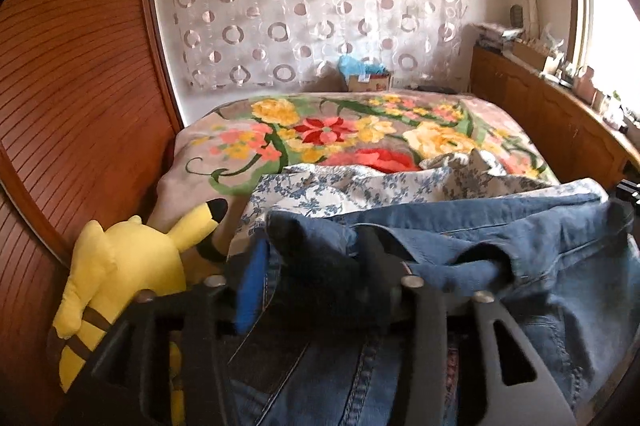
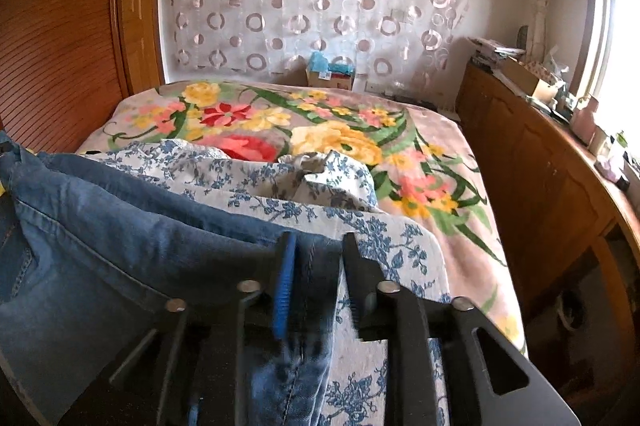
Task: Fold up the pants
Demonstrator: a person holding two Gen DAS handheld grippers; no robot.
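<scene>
**Jeans on the bed, both grippers loosened**

From the left wrist, the left gripper (image 1: 316,258) stood partly open over the jeans (image 1: 500,238). A dark fold of denim lay between its fingers, but the blue-padded one on the left sat clear of the cloth, so nothing looked pinched. The jeans were spread across the near end of the bed, on top of a blue-and-white flowered cloth (image 1: 320,185). Beyond lay the flowered blanket (image 1: 328,129). A yellow plush toy (image 1: 124,266) leaned at the bed's left edge, against the wooden wall (image 1: 80,85).

From the right wrist, the right gripper (image 2: 318,254) stood narrowly parted at the jeans' (image 2: 120,226) right edge. A seamed strip of denim ran between the fingers, close beside the blue pad; whether it pressed there I could not tell. The flowered cloth (image 2: 280,177) showed under and beyond the jeans, the blanket (image 2: 340,129) further off, and a wooden cabinet (image 2: 540,165) ran along the right.
</scene>
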